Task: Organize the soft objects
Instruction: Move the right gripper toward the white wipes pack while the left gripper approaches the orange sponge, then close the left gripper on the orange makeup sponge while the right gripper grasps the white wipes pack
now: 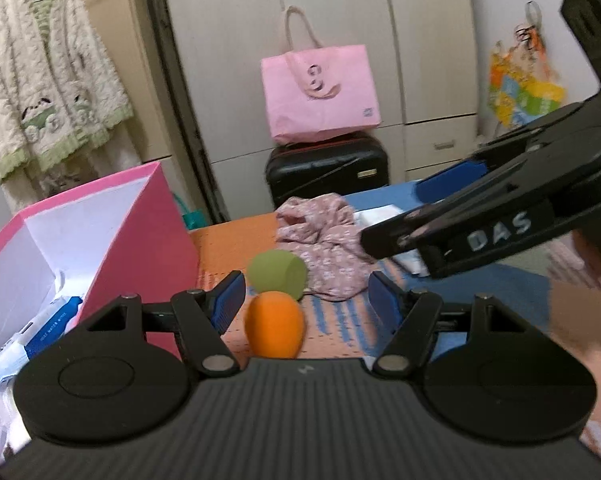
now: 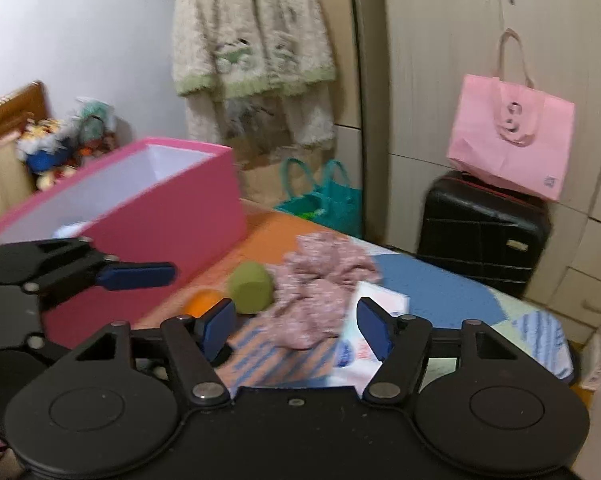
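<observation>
Beige wardrobe [image 1: 320, 20] (black suitcase [image 1: 326, 172] below)

Two black claws: left claw [image 1: 304, 294], right claw [image 2: 296, 326]. Blue pads [image 1: 229, 300] on fingertips, silver screws at pivots, round discs, ribbed housing; white "DAS" lettering [image 1: 498, 232] on side.

A home bedroom: tall beige wardrobe doors [image 1: 308, 40] line the back wall, a fluffy cream jacket [image 1: 48, 76] hangs on a hanger, a black suitcase [image 1: 326, 172] carries a pink tote bag [image 1: 320, 92], and stuffed toys [image 2: 56, 144] crowd a wooden headboard [image 2: 12, 108].
</observation>
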Demonstrator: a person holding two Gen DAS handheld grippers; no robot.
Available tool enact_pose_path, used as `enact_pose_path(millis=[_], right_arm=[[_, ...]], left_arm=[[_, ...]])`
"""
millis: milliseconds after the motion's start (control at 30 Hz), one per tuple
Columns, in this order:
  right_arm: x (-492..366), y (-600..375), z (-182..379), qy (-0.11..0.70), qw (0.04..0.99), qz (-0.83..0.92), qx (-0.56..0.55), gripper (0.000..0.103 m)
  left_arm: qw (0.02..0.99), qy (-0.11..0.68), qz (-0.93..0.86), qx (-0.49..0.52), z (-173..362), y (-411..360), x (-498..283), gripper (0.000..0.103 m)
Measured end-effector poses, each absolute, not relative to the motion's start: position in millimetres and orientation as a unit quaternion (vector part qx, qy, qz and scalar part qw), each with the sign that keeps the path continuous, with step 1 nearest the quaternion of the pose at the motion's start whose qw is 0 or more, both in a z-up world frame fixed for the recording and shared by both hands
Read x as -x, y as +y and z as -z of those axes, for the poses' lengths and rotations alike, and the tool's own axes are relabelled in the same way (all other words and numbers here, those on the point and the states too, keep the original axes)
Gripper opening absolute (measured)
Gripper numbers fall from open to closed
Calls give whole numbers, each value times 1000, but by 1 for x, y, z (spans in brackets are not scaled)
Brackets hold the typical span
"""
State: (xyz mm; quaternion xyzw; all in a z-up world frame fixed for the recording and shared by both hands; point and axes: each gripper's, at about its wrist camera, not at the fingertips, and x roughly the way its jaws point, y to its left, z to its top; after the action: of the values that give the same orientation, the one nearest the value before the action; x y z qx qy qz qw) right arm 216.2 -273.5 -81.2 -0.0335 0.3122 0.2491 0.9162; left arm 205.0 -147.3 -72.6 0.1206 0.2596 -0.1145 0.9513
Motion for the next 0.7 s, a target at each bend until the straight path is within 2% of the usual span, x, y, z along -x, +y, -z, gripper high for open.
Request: enact_pose_path(millis=[500,533,600,633,667,700], right_arm=[[-255,-306,124,356,913,-189,-65,70],[-256,-307,125,355,913,-190,-71,68],[-256,-309,128,351,913,-190,-83,49],[-256,-309,128,349,913,-194,-85,48],[-255,-308,128,347,914,-194,-80,47],[-253,-307,128,345,916,-193,-70,47]], left_arm=[[943,312,84,-83,101,-138,-230,67],[941,317,84,-81,102,-138,-232,67],[940,321,86,-79,103,-138,-235,67],[939,323,87,-78,104,-138,-235,66],[939,324,89,-75,105,-137,-236,56],[939,325,89,-72,105,-136,-236,52]])
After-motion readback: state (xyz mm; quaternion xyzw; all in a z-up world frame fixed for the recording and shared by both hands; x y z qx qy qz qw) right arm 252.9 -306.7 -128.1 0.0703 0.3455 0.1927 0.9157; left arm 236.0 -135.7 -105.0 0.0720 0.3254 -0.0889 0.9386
